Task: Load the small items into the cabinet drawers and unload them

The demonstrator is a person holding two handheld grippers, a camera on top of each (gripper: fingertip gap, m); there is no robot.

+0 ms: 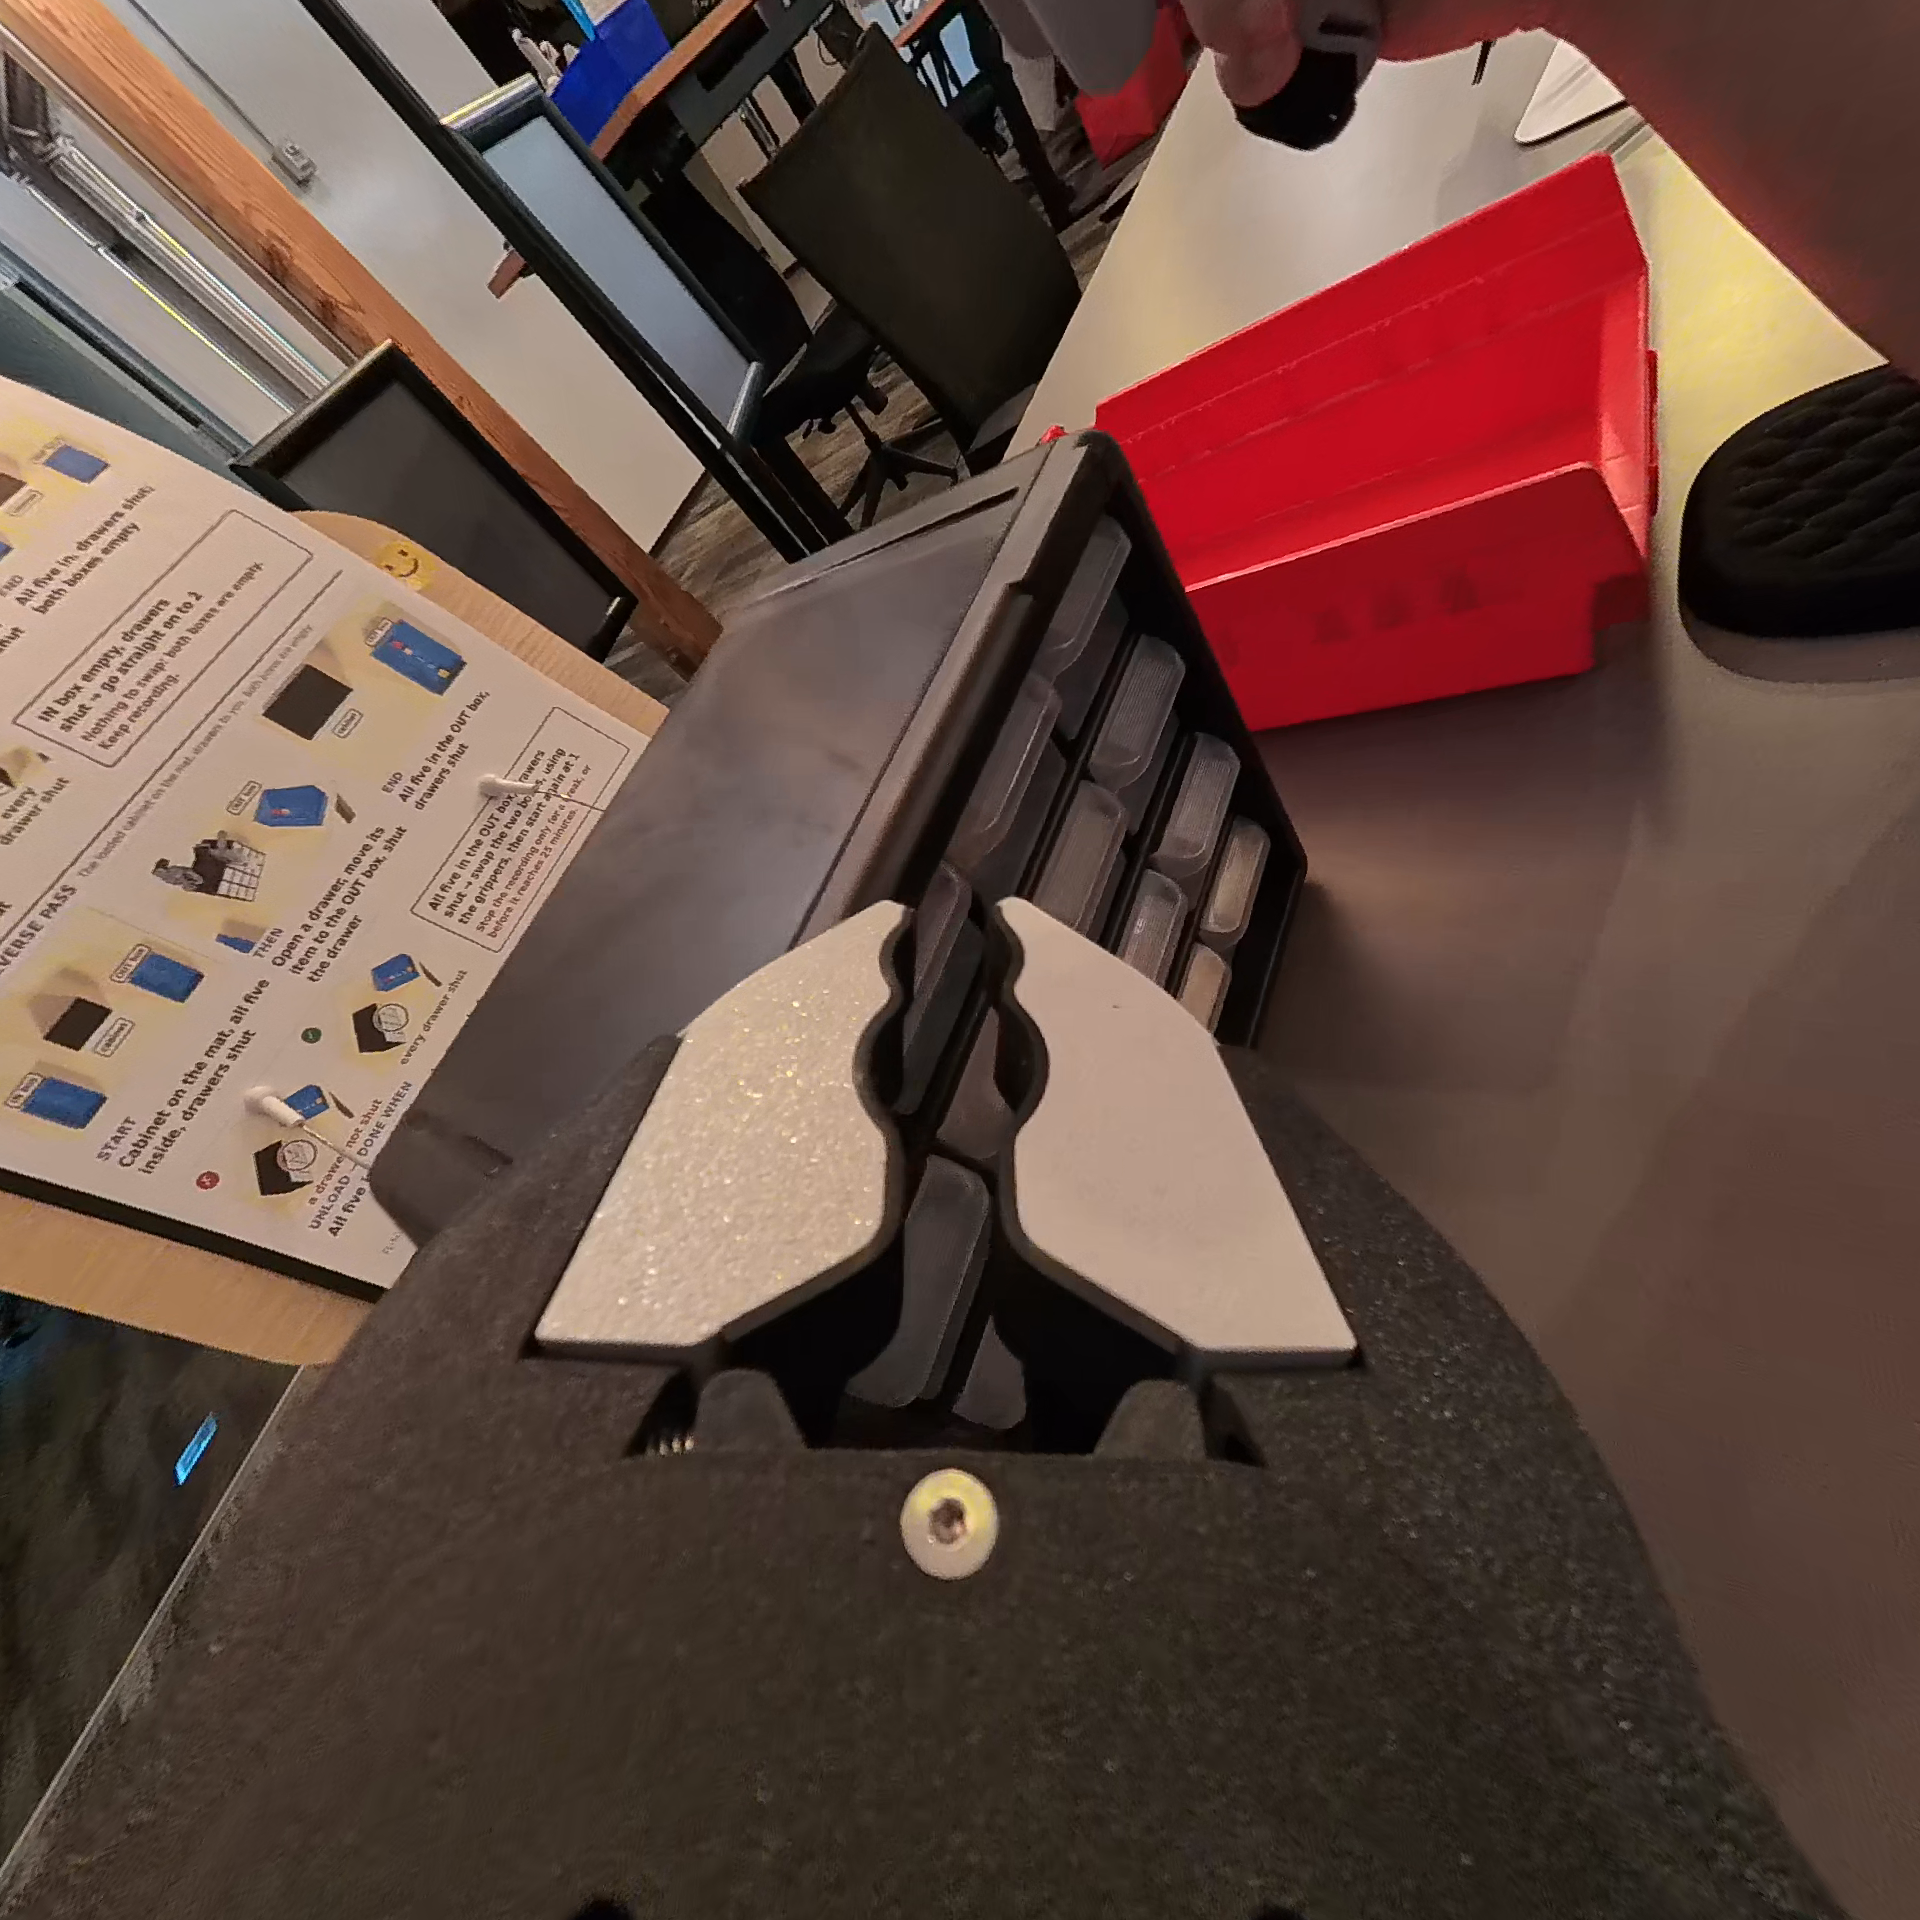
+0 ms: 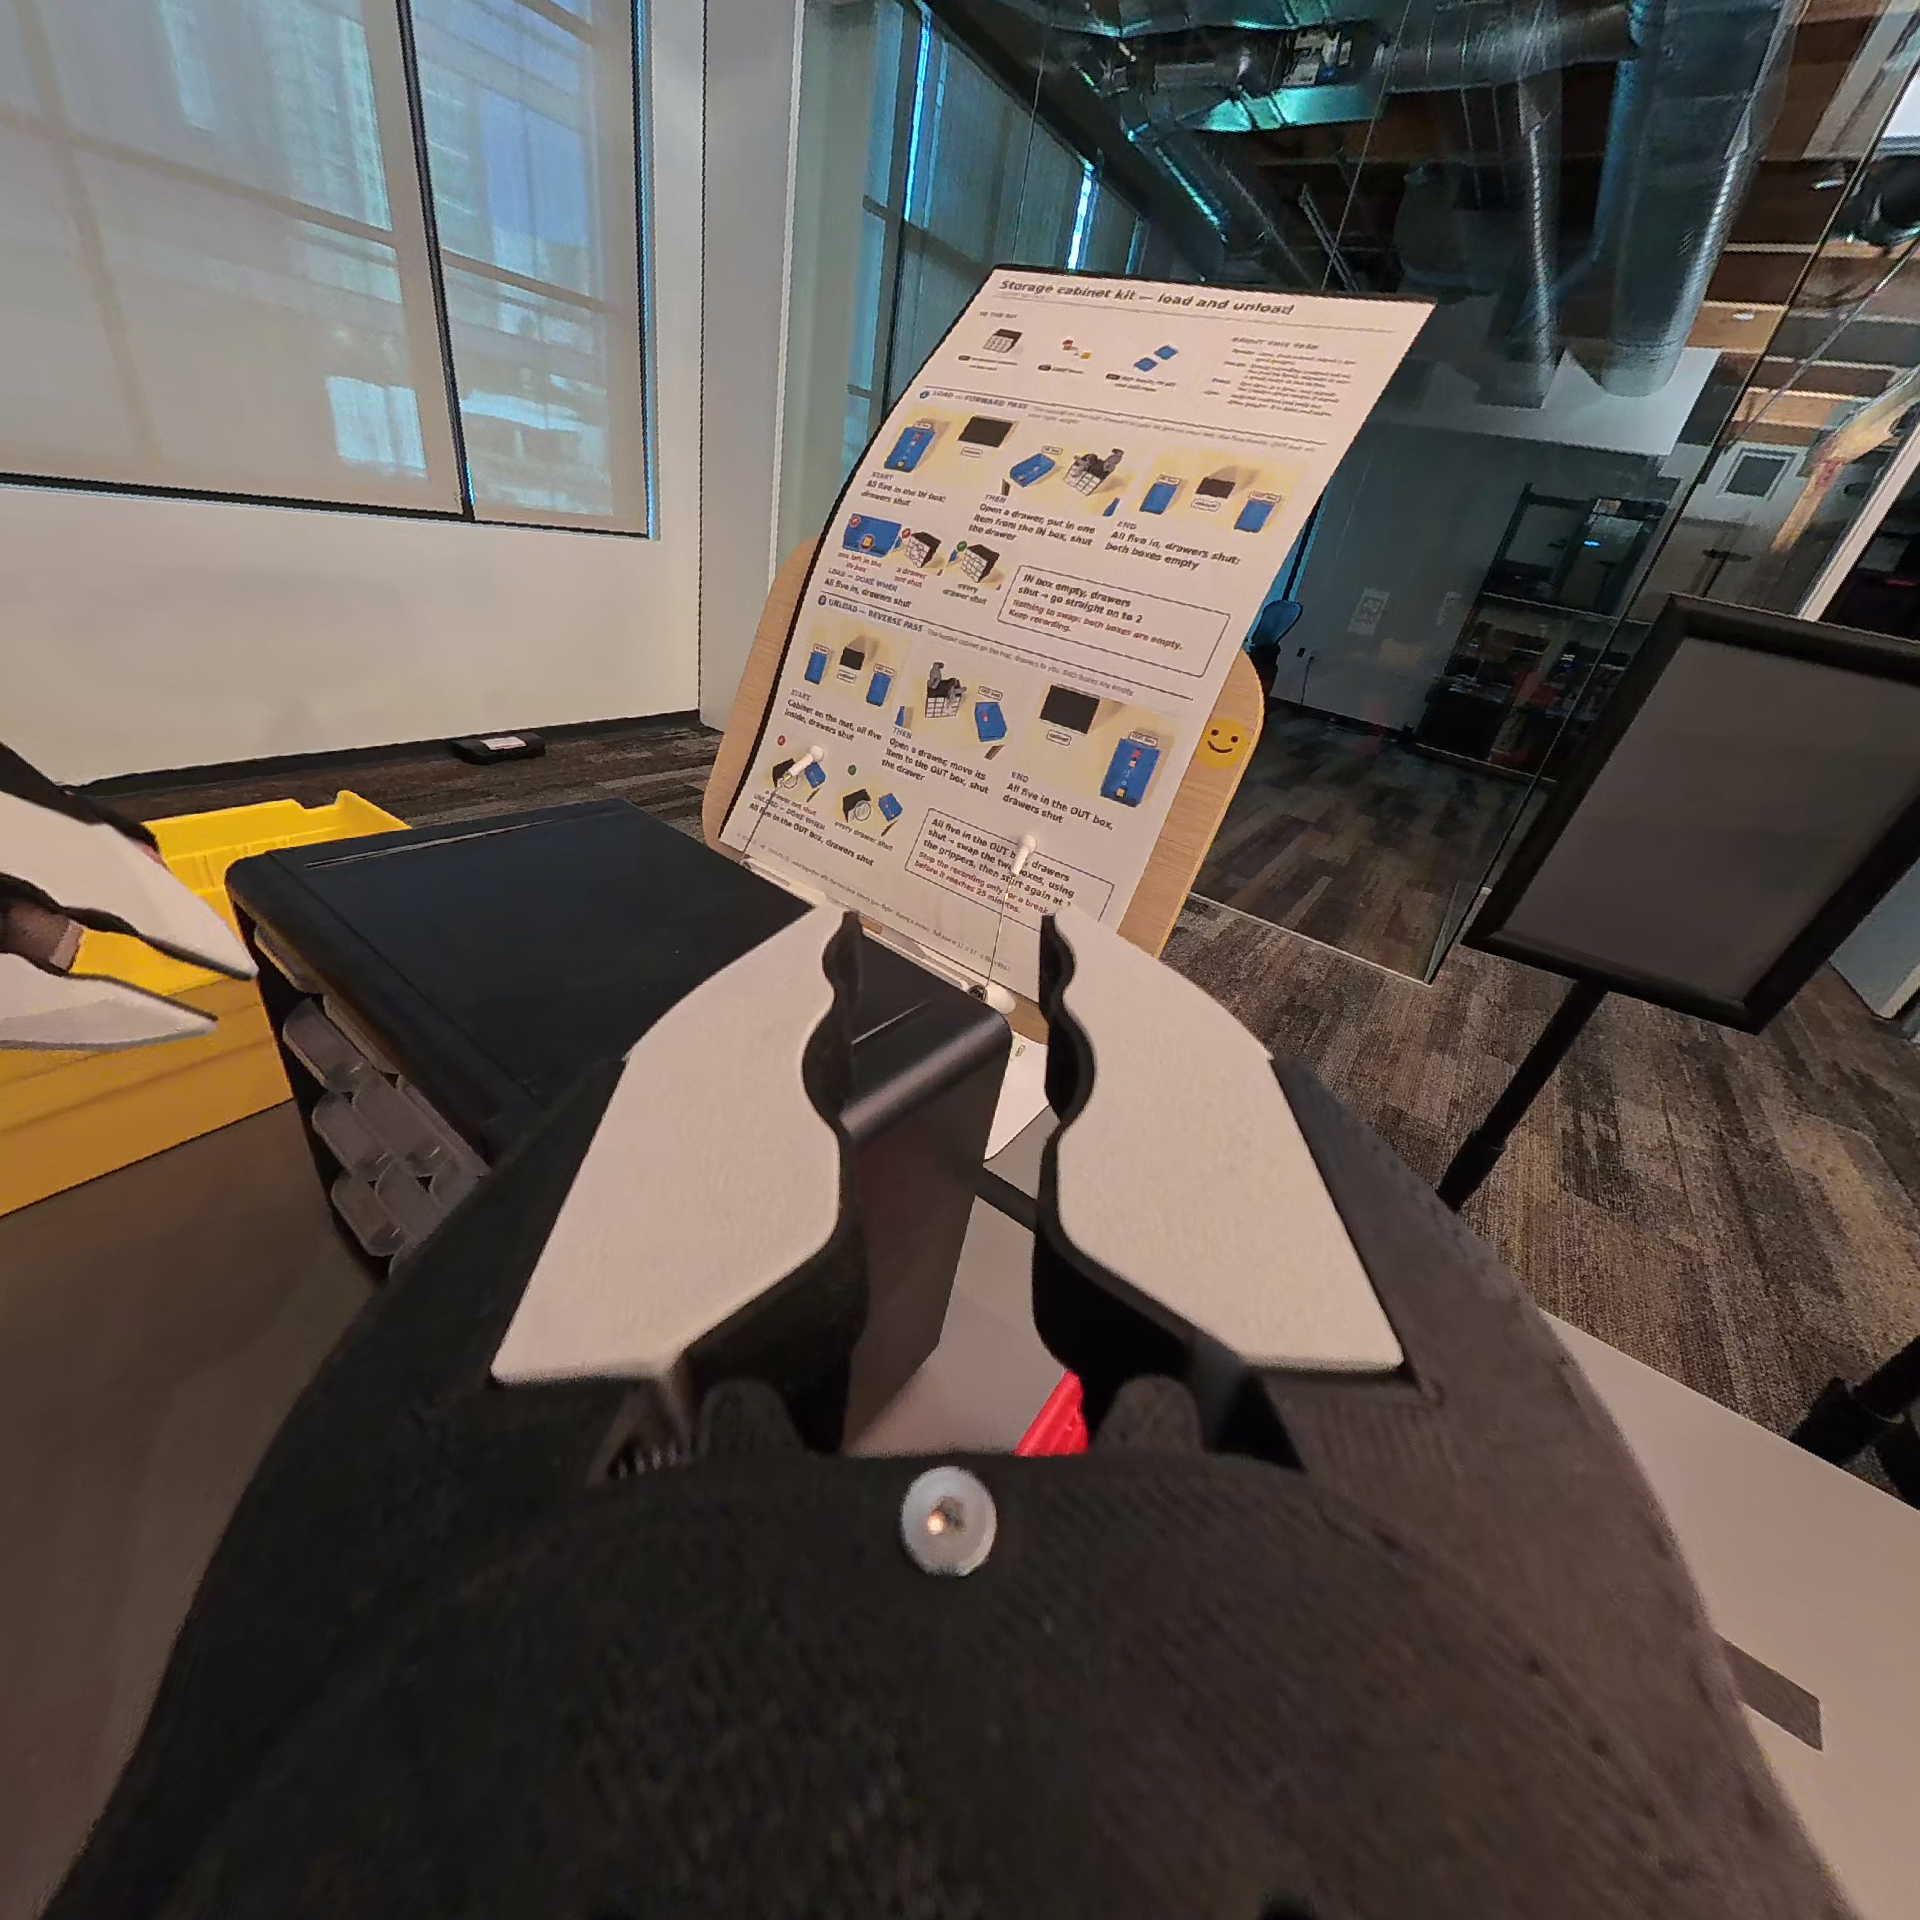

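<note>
The black cabinet (image 1: 748, 810) stands on the grey mat, its clear drawers (image 1: 1132, 717) facing right in the left wrist view. My left gripper (image 1: 956, 925) is rolled on its side at the top row of drawers. Its jaws are nearly closed around a dark drawer handle (image 1: 940, 997). In the right wrist view the left gripper (image 2: 234, 997) shows at the cabinet's (image 2: 499, 935) top front-left corner. My right gripper (image 2: 951, 966) is open and straddles the cabinet's top right edge near the back. No small items show.
A red bin (image 1: 1403, 499) sits beyond the cabinet, and a yellow bin (image 2: 156, 1039) is on its other side. An instruction sheet on a wooden stand (image 2: 1039, 623) is behind the cabinet. A black framed sign (image 2: 1714, 810) stands at right. A person's arm (image 1: 1766, 156) fills the upper right. About 25 centimeters separates my left fingertips from my right.
</note>
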